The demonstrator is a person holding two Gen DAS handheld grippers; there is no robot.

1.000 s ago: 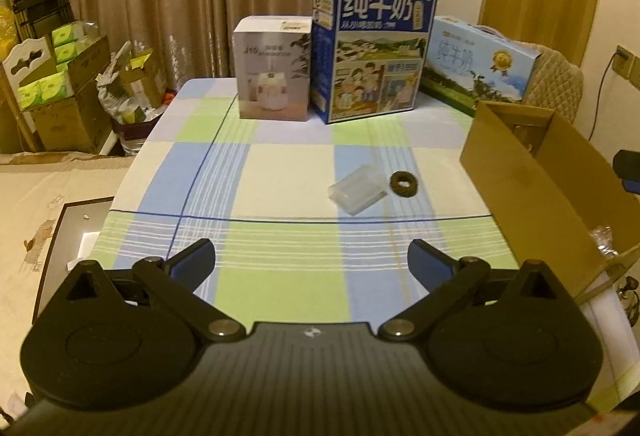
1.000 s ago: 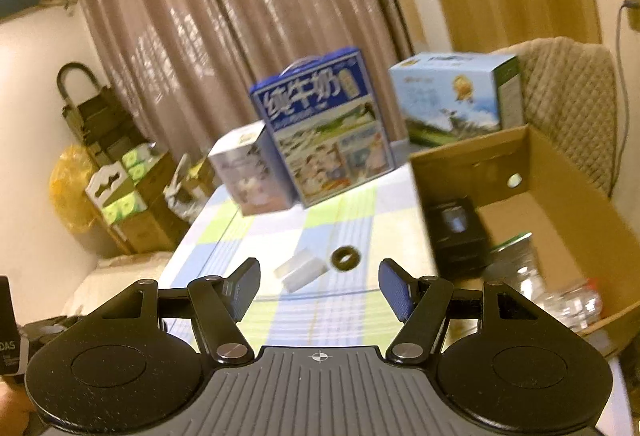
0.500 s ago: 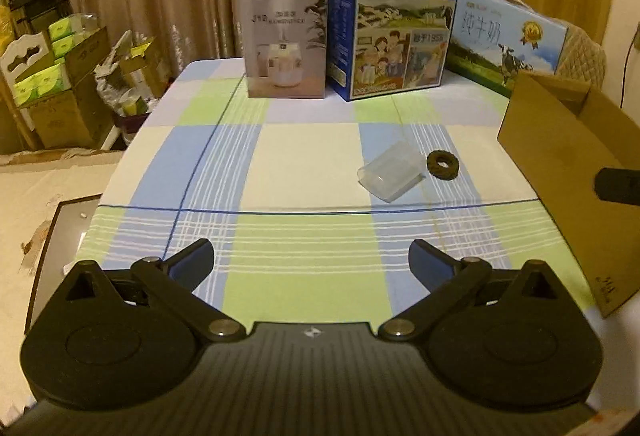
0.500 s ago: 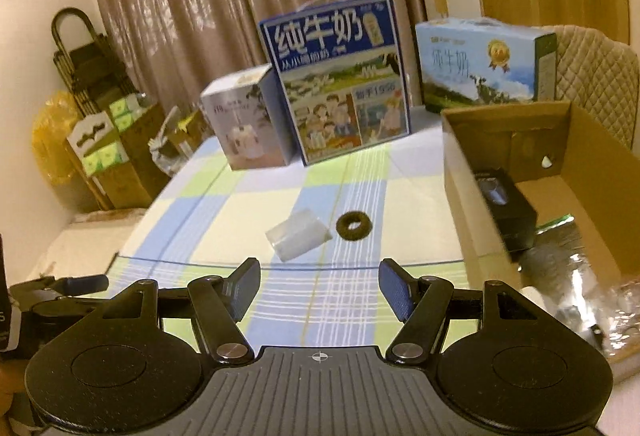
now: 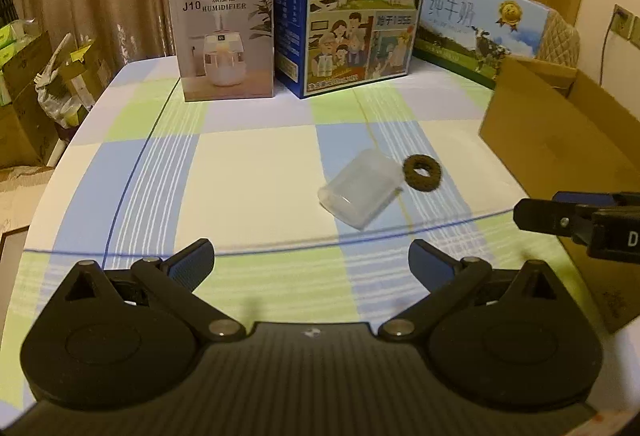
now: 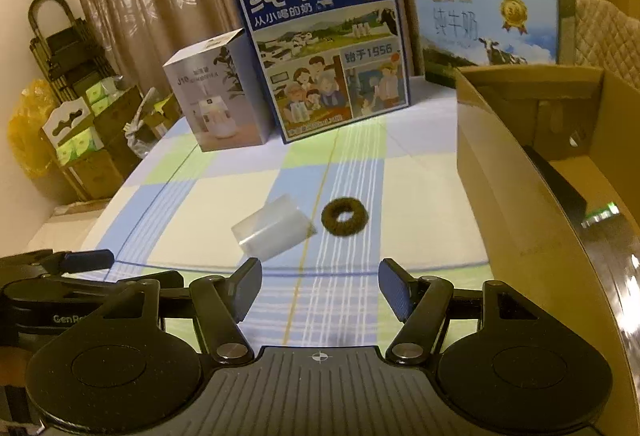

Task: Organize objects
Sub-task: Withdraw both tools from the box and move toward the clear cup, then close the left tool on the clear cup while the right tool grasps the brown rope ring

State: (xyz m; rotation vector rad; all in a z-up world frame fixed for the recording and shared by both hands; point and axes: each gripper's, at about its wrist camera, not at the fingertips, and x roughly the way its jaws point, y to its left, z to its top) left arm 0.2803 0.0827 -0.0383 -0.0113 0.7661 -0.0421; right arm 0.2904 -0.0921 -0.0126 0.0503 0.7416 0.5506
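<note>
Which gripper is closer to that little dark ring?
Right. The right gripper faces the dark ring almost head-on; the left gripper sits farther back, ring off to its right.

Warm, dim indoor light tints both fisheye views yellow. Straight edges bow toward the dark, vignetted corners. Glare streaks the cardboard box rim at right, which blurs; soft shadows fall on the counter beneath the jaws.

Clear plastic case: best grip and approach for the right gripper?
Judging by its pose, take the clear plastic case across its narrow width, from above. It lies flat and angled on the table, and the right gripper is open, just short of it. Avoid the brown ring alongside.
</note>
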